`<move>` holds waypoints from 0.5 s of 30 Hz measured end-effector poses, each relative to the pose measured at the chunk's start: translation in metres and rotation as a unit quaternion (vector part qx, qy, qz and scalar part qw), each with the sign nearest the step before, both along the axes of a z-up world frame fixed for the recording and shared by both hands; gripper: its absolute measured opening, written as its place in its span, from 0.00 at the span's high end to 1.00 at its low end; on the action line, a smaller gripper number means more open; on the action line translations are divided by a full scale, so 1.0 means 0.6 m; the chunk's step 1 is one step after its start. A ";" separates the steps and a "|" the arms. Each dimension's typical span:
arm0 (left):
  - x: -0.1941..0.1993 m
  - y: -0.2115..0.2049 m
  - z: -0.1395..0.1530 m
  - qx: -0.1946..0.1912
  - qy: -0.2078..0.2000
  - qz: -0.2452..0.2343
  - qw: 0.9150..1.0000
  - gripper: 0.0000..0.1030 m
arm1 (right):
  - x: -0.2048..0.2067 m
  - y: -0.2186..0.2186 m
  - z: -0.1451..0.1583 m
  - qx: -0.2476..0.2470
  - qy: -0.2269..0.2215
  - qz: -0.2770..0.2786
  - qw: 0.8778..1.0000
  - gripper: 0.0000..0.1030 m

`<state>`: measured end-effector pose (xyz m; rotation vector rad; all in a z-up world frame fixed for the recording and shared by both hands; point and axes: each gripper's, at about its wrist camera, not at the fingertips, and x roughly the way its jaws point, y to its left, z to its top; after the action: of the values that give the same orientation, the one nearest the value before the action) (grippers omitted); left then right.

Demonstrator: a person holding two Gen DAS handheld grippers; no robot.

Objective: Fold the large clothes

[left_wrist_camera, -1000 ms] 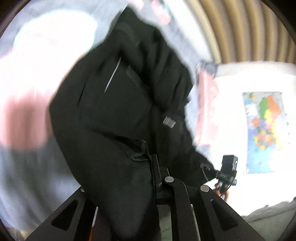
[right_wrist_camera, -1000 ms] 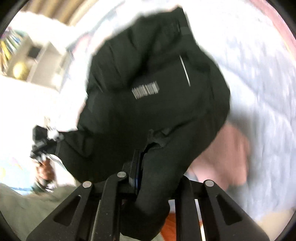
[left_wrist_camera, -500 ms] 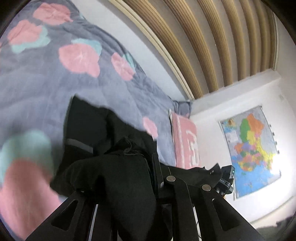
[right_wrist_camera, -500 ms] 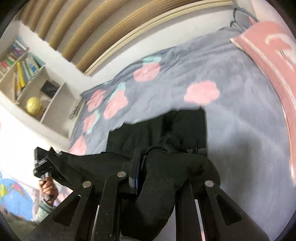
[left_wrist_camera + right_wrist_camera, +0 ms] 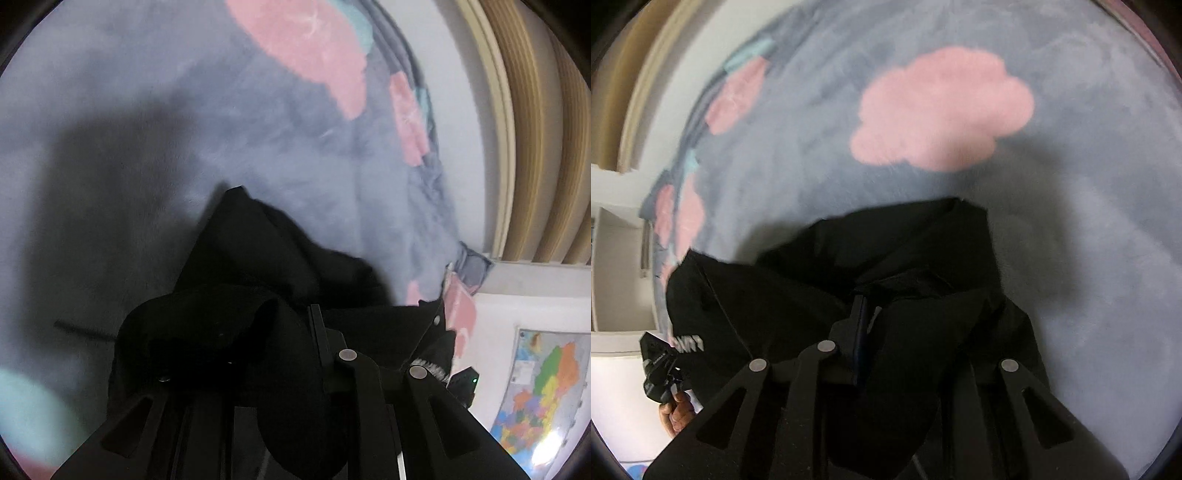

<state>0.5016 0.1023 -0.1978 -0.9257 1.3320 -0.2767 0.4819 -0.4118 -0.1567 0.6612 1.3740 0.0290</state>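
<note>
A large black garment [image 5: 258,280] hangs between my two grippers close over a grey bedspread with pink flowers [image 5: 184,129]. My left gripper [image 5: 314,321] is shut on one edge of it, cloth bunched over the fingers. My right gripper [image 5: 862,314] is shut on the other edge of the garment [image 5: 905,251], which has white lettering at its left [image 5: 689,341]. Each view shows the other gripper at its side: the right one [image 5: 463,382] and the left one [image 5: 659,365]. The garment's lower end touches or nearly touches the bedspread [image 5: 1071,240].
A pink pillow [image 5: 460,310] lies at the bed's end. A ribbed wooden wall panel [image 5: 535,129] and a world map [image 5: 539,391] are to the right. A white shelf unit [image 5: 613,277] stands to the left of the bed.
Both grippers have tipped down toward the bed and moved closer to it. The garment, held high and stretched before, now hangs low over the bedspread.
</note>
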 end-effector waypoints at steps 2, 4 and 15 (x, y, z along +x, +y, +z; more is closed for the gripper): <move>0.004 -0.006 -0.008 0.005 -0.011 -0.018 1.000 0.81 | 0.005 0.007 -0.015 -0.009 -0.002 0.006 1.000 0.82; 0.007 -0.007 -0.010 0.002 -0.014 -0.029 0.999 0.81 | 0.004 0.008 -0.016 -0.009 -0.005 0.011 1.000 0.82; -0.046 0.103 0.161 -0.017 -0.085 -0.107 0.990 0.42 | -0.069 -0.063 0.124 0.101 -0.065 0.014 0.993 0.41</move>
<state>0.4739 0.1642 -0.1011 -0.7683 1.2713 -0.5338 0.4405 -0.4498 -0.0823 0.7955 1.2650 0.2320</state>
